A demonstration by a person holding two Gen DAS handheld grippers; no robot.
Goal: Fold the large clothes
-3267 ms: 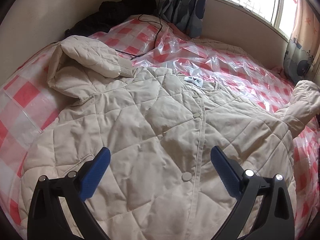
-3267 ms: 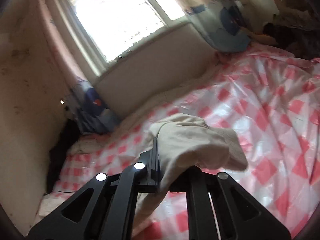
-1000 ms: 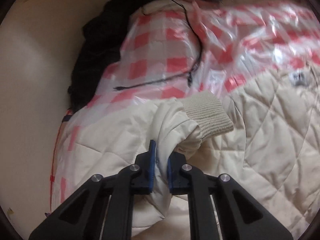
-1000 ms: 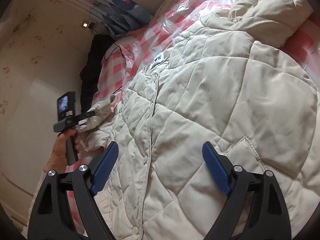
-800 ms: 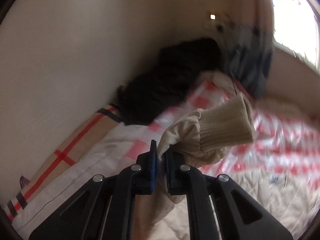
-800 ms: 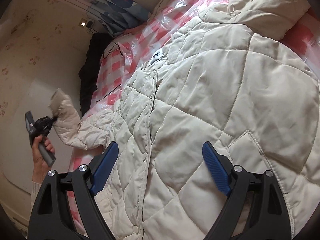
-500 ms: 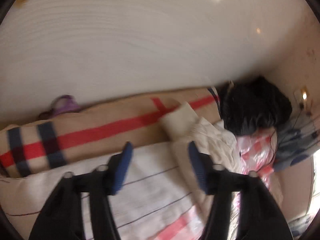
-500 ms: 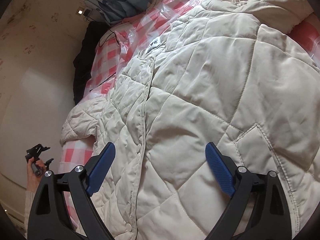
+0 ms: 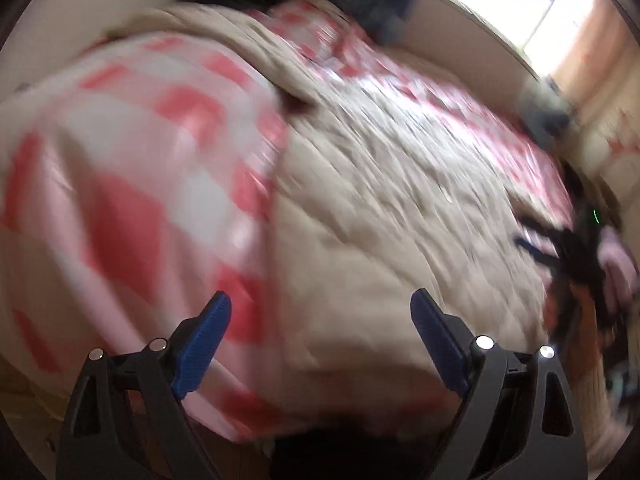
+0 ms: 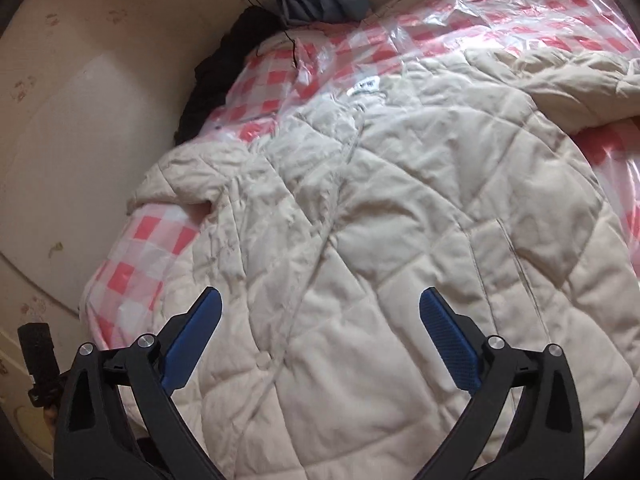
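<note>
A: Where is the coat [image 10: 400, 240]?

B: Spread front-up on the bed [image 10: 136, 248], over a pink checked cover under clear plastic. In the right wrist view it fills the middle, collar and label [image 10: 364, 87] toward 12 o'clock, hem toward 6.

A: The sleeves?

B: One [image 10: 180, 176] lies bunched at 9 o'clock by the wall. The other [image 10: 560, 80] is folded across the shoulder at 2 o'clock.

A: And the right gripper [image 10: 320, 344]?

B: Its jaws stand released, wide apart, and have just been opening. Nothing is between them; they hang above the lower front, with a snap [image 10: 263, 360] below the gap.

A: The left gripper [image 9: 320, 344]?

B: Also released, the jaws having just been opening, nothing between them. That view is badly blurred. The coat [image 9: 400, 220] lies from the centre toward 3 o'clock, the checked cover [image 9: 132, 184] toward 9. The gap sits over the coat's edge near the corner of the bed.

A: Do the grippers see each other?

B: The right gripper [image 9: 568, 248] shows as a dark smear at 3 o'clock in the left view. A black handle [image 10: 38, 356] sits at 8 o'clock in the right view.
</note>
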